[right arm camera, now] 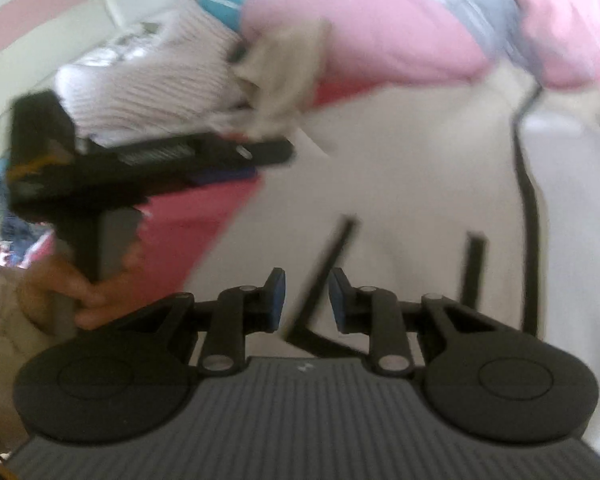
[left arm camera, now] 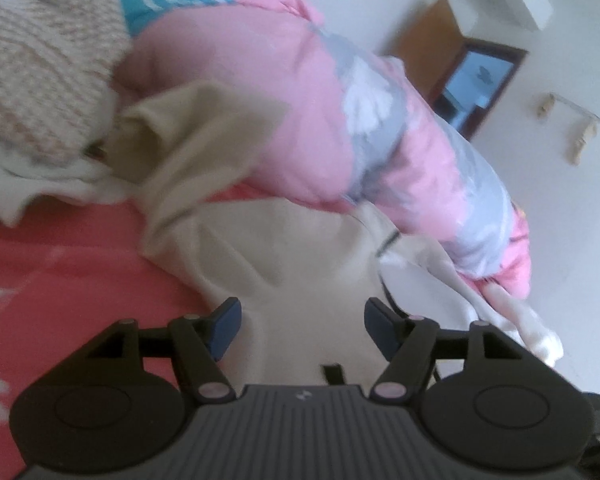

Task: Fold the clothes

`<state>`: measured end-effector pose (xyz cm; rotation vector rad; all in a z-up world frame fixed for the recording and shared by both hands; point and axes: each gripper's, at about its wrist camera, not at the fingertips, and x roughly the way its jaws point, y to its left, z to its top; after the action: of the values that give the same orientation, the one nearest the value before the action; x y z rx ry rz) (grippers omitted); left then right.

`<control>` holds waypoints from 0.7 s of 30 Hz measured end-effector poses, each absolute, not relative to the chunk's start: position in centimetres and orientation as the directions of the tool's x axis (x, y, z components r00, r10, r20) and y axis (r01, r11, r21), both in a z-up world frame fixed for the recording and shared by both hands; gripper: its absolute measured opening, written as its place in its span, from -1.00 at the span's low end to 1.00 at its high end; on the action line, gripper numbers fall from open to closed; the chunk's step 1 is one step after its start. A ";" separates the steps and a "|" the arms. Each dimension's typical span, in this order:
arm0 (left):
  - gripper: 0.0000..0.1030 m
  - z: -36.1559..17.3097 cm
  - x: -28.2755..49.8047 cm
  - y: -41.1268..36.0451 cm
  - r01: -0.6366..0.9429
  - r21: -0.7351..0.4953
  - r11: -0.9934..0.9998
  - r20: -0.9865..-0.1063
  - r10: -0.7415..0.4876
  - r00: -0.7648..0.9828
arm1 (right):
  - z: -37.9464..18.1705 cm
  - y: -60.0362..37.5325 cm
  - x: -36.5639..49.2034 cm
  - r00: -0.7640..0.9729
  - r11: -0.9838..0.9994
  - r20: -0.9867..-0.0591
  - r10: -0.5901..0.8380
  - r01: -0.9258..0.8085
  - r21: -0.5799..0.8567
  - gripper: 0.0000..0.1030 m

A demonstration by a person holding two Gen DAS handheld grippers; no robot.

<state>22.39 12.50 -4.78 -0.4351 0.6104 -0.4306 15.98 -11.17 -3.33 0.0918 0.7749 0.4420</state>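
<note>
Right under my right gripper [right arm camera: 306, 300] the cream garment [right arm camera: 420, 184] stretches away lengthwise, fingers slightly apart, left gripper [left arm camera: 302, 328] spread wide, holding nothing.

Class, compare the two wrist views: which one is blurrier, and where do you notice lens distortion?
Right wrist view: heavy motion blur smears the cream garment and the other tool; only the right tool looks fairly sharp. Left wrist view: milder blur, left tool crisp, pink quilt soft; fisheye bends the door frame and darkens the corners.
</note>
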 end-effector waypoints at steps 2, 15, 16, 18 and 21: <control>0.35 -4.7 22.3 13.6 0.224 -0.499 0.837 -0.450 -0.471 0.759 | -3.2 -9.7 16.4 0.616 0.889 -0.648 0.448 -0.387 0.246 -0.53; 0.35 -4.8 23.0 20.3 0.006 -0.494 0.869 -0.497 -0.288 0.818 | -4.0 -5.0 19.2 0.544 0.881 -0.753 0.369 -0.464 0.096 -0.46; 0.35 -4.8 23.1 20.4 -0.003 -0.494 0.869 -0.502 -0.282 0.817 | -2.9 -4.8 19.5 0.565 0.876 -0.738 0.369 -0.477 0.072 -0.45; 0.35 -4.9 23.3 20.3 -0.016 -0.493 0.870 -0.517 -0.278 0.809 | -1.0 -4.0 20.3 0.608 0.863 -0.702 0.370 -0.504 0.018 -0.39; 0.35 -5.4 23.6 20.2 -0.033 -0.484 0.875 -0.548 -0.273 0.791 | 1.9 -2.9 21.6 0.667 0.841 -0.644 0.375 -0.536 -0.065 -0.27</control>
<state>23.64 20.16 -5.37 -0.4977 0.6516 -0.1346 21.57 -2.89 1.85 -0.2594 0.6631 0.5208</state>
